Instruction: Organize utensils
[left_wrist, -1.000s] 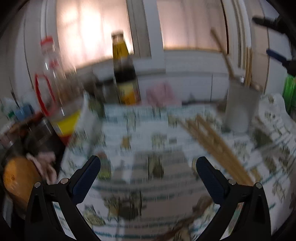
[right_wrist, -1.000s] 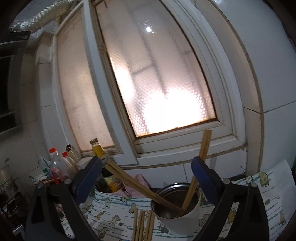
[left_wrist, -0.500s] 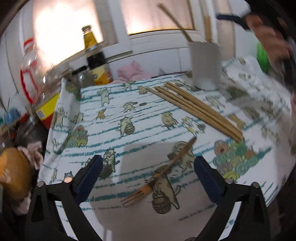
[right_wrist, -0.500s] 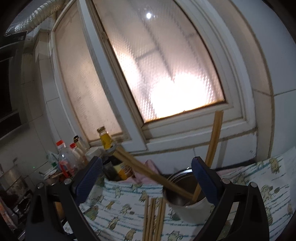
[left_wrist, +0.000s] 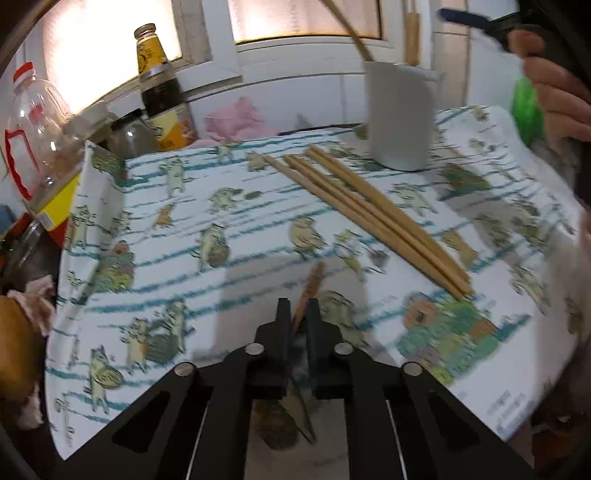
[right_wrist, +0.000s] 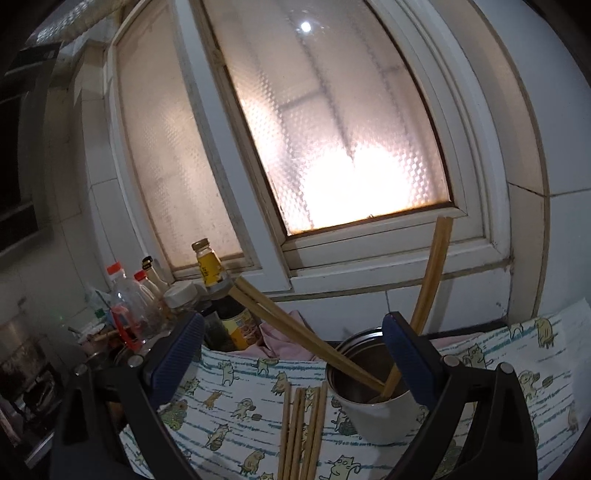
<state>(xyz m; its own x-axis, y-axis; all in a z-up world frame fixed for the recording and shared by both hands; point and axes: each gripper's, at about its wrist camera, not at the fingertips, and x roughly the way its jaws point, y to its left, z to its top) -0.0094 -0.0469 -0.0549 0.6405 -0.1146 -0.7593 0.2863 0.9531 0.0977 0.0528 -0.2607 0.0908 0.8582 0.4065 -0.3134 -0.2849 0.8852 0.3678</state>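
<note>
The left tongs (left_wrist: 297, 314) have just closed and now pinch the handle of a wooden fork (left_wrist: 309, 286) lying on the cat-print cloth (left_wrist: 229, 206) over the table. Just beyond it, loose chopsticks (left_wrist: 369, 214) lie side by side on the cloth. The right tongs (right_wrist: 295, 354) hang spread and empty in front of the cup (right_wrist: 373, 417), where more chopsticks (right_wrist: 295, 328) lean.

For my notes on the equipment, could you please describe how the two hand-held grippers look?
The left hand-held gripper has a black frame of flat angular links with cut-out slots, joined by round silver rivets, and two narrow dark fingers. The right hand-held gripper has the same black linked frame and silver rivets, with ribbed blue pads on the inner face of its fingers. No cables or markings are visible.
</note>
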